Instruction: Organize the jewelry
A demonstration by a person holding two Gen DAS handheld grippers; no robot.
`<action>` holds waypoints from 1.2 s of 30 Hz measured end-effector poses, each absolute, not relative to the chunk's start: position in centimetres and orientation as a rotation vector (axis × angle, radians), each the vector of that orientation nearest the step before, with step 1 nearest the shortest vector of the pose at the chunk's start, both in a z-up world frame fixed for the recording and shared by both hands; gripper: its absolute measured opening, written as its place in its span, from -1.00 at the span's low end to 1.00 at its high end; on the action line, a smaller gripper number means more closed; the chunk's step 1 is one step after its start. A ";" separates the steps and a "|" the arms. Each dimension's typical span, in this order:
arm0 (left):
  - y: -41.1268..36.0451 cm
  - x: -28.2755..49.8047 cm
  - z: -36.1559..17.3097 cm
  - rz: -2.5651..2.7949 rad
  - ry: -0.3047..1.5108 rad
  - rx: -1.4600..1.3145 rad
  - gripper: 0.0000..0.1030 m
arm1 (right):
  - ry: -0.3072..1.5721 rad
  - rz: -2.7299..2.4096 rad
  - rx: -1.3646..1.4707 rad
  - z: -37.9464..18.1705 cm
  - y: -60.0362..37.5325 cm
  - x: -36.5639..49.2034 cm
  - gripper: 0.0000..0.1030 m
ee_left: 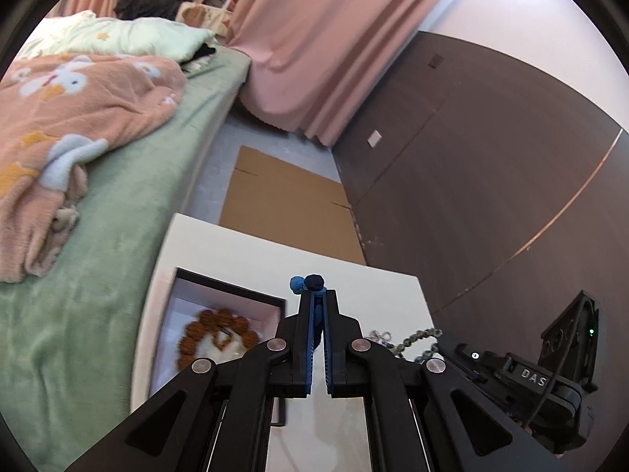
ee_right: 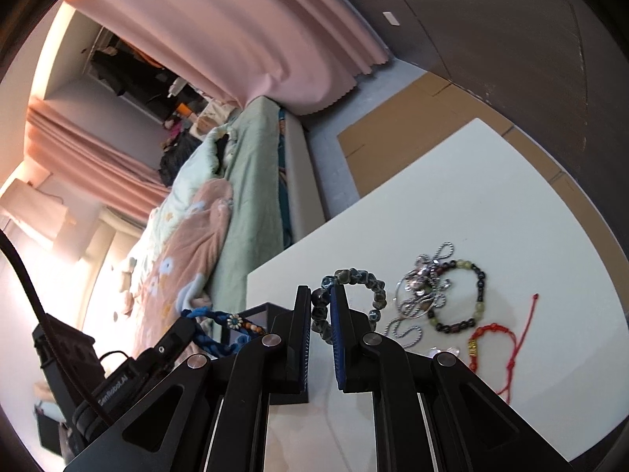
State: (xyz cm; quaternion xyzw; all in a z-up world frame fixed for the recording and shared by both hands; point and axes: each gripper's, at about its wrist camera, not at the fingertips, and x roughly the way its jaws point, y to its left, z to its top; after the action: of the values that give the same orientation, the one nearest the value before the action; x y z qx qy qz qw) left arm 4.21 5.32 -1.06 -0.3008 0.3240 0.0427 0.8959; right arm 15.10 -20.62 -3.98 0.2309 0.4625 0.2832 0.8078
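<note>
**Both grippers carry a bracelet above the counter**

The left gripper (ee_left: 317,295) has its jaws pressed together on a blue braided bracelet (ee_left: 308,284), whose light and dark blue knotted ends poke out past the tips. From the right wrist camera the rest of that cord shows at the lower left, with a small flower charm and a run of coloured beads along it.

Over to the right gripper (ee_right: 319,298): its jaws are clamped on a grey-green stone bead bracelet (ee_right: 355,277), the beads pinched between the blue pads while the loop arcs out to the right of the tips.

Below the left gripper sits a dark-rimmed jewelry box (ee_left: 232,295) with a pale lining, on the left part of the white counter (ee_right: 471,196). A ring of brown wooden beads (ee_left: 214,330) lies inside it, blurred.

On the counter to the right of the held stone beads lies a tangle of silver chains (ee_right: 422,295). Touching that tangle is a green and black bead bracelet (ee_right: 468,295), and nearer the camera lies a red string bracelet (ee_right: 491,338) with a gold bead, its loose tail trailing away.

Beyond the counter stands a bed with a green sheet (ee_left: 129,181).
</note>
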 end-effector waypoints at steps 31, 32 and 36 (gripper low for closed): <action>12.8 1.4 -2.3 0.326 0.697 -0.835 0.35 | 1.037 0.939 0.456 -4.1 -10.4 10.7 -0.77; 13.0 1.3 -2.4 0.333 0.694 -0.842 0.35 | 1.068 0.936 0.428 -4.5 -9.7 10.6 -0.72; 13.1 1.4 -2.5 0.336 0.696 -0.845 0.35 | 1.121 0.917 0.405 -5.6 -8.9 10.9 -0.28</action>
State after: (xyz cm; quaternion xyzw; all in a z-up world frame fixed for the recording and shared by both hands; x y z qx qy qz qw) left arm 1.41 13.07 -2.46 -0.3999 0.3293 0.1589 0.8405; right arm 10.92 -8.92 -5.56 0.1840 0.5091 0.4167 0.7303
